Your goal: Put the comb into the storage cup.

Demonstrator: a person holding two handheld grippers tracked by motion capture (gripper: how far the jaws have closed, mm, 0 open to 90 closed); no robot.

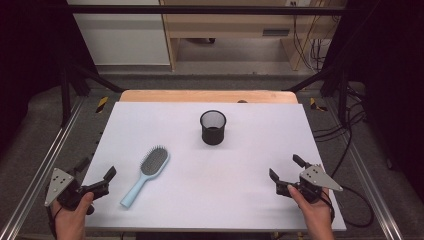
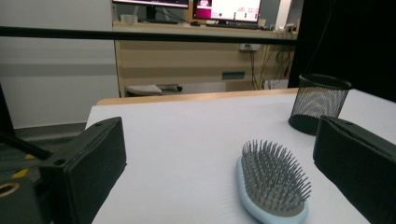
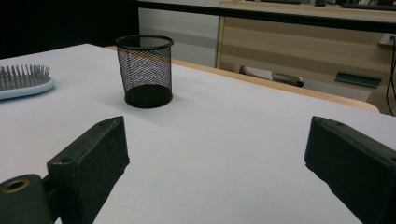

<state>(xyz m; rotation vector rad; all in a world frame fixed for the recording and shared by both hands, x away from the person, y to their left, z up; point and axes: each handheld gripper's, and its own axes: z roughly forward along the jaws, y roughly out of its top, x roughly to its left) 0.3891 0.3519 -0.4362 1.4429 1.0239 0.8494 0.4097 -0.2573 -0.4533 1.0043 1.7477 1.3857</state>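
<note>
**Both grippers wide open, hairbrush waiting on the desk**

Here, the left gripper (image 1: 96,178) sat low at the near left corner of the white desk (image 1: 250,200), gripped by the person's left hand (image 1: 72,212), and its jaws stood wide apart with nothing between them. In the left gripper view those two black jaws framed the scene, one at each side, and the bristled head of the hairbrush (image 2: 273,186) lay between them a little farther out, bristles facing up.

Over on the other side, the right gripper (image 1: 286,169) hovered at the near right corner, held by the right hand (image 1: 312,210), and its jaws gaped wide too, empty, with bare desk showing between them in the right gripper view.

The light blue hairbrush (image 1: 146,174) lay flat on the desk just beside the left gripper, apart from it, its handle angled toward the near edge and its grey bristle pad pointing away toward the middle. It sat well apart from the right gripper.

Further back, near the centre of the desk, a black mesh cup (image 1: 213,127) stood upright, open at the top. From the right gripper view the cup (image 3: 144,70) rose to the left of centre, with the brush head (image 3: 23,80) poking in at the left edge. A wooden strip (image 1: 207,96) ran along the far side of the desk.
</note>
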